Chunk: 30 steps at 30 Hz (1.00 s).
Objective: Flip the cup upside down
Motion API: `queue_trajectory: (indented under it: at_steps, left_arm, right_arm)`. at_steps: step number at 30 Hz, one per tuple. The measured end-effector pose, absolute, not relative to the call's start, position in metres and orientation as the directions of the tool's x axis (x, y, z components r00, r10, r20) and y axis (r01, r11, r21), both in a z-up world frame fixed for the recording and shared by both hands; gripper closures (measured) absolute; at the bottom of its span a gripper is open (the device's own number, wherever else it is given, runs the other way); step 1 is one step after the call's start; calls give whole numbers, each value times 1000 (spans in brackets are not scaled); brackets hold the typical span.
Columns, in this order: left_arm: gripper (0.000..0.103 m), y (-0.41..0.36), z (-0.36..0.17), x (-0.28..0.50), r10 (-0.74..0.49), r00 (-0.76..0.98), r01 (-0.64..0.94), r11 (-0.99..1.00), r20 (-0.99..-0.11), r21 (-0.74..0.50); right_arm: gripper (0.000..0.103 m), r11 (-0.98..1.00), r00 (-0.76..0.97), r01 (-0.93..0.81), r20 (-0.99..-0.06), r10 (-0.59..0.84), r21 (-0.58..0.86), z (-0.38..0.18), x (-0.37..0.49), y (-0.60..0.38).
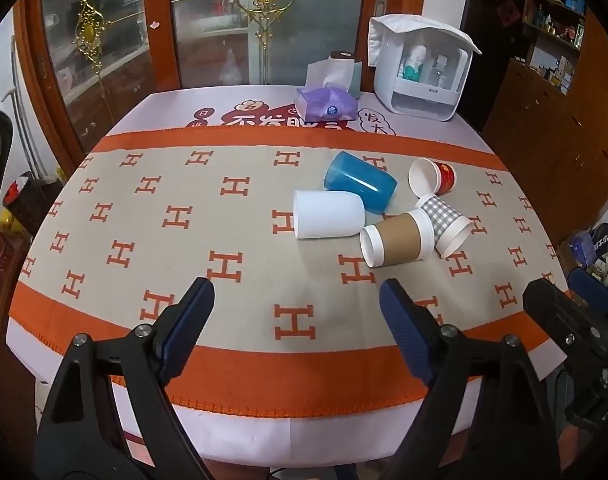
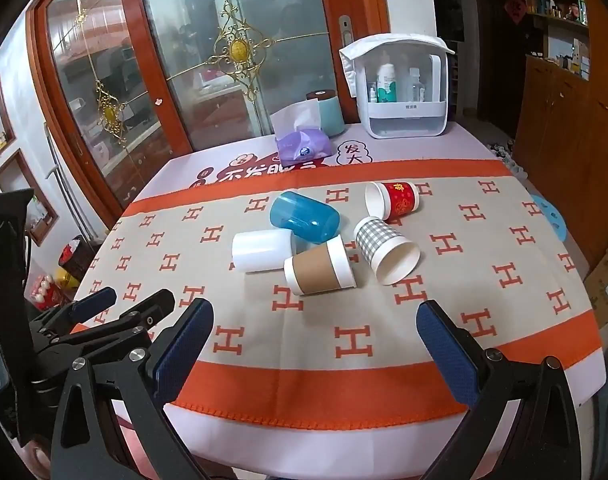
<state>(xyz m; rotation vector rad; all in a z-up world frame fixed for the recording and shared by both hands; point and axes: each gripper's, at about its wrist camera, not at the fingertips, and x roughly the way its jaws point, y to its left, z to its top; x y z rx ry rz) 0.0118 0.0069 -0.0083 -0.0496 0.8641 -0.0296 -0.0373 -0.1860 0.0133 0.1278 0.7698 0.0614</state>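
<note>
Several cups lie on their sides in a cluster on the patterned cloth: a white cup [image 1: 328, 214] [image 2: 262, 250], a blue plastic cup [image 1: 360, 182] [image 2: 304, 218], a brown-sleeved paper cup [image 1: 398, 238] [image 2: 320, 270], a grey checked paper cup [image 1: 448, 222] [image 2: 386, 250] and a red paper cup [image 1: 432, 176] [image 2: 392, 200]. My left gripper [image 1: 298, 304] is open and empty above the near edge of the table, well short of the cups. My right gripper [image 2: 314, 322] is open and empty, also near the front edge. Each gripper shows at the side of the other's view.
A purple tissue pack [image 1: 326, 104] [image 2: 302, 146], a teal canister [image 2: 330, 114] and a white storage box [image 1: 420, 68] [image 2: 400, 88] stand at the back of the table [image 1: 244, 428]. Glass doors are behind, wooden cabinets to the right.
</note>
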Motion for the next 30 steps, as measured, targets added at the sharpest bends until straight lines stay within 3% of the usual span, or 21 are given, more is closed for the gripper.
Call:
queue_trajectory:
  at_steps: [30]
  left_arm:
    - [31,2,-14,11,-85,625,57,996,-776,-63]
  right_arm:
    - [0,985,701,-42,-698,147,166,8,-32,-181]
